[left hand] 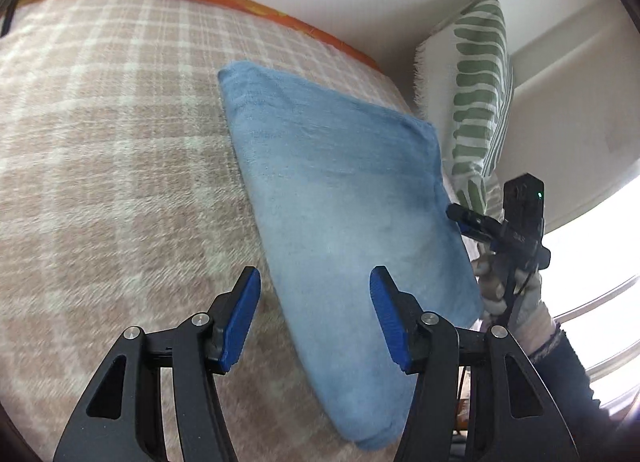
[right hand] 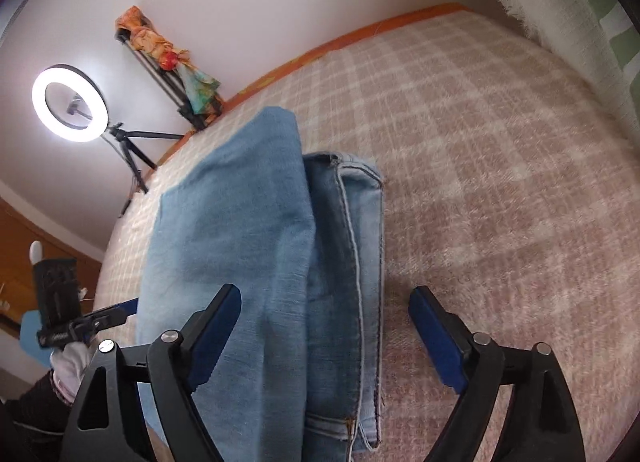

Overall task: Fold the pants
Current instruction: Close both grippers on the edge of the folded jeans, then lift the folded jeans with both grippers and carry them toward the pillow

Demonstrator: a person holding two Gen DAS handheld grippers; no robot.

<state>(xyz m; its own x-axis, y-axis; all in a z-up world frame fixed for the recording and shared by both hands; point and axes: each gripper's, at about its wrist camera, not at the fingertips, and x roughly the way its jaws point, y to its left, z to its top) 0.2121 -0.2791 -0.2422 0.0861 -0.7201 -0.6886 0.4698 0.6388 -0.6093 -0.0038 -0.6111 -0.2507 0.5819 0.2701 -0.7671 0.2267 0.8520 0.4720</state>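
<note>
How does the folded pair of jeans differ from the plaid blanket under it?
The jeans are plain blue denim with stitched seams; the blanket is fuzzy, checked pinkish-beige and white. The jeans lie folded in layers, a compact bundle; the blanket lies spread flat, much wider. Both are fabric, resting on the bed.

The jeans are soft, faded blue denim, matt, with pale raised stitching along a seam. They lie on a checked blanket of fuzzy, brushed beige-and-white wool-like cloth. Beside the jeans, the left gripper has matt black plastic arms, shiny metal pins and ribbed blue pads. Near the blanket's far edge a pillow of green-striped woven cloth has a frayed white fringe.
</note>
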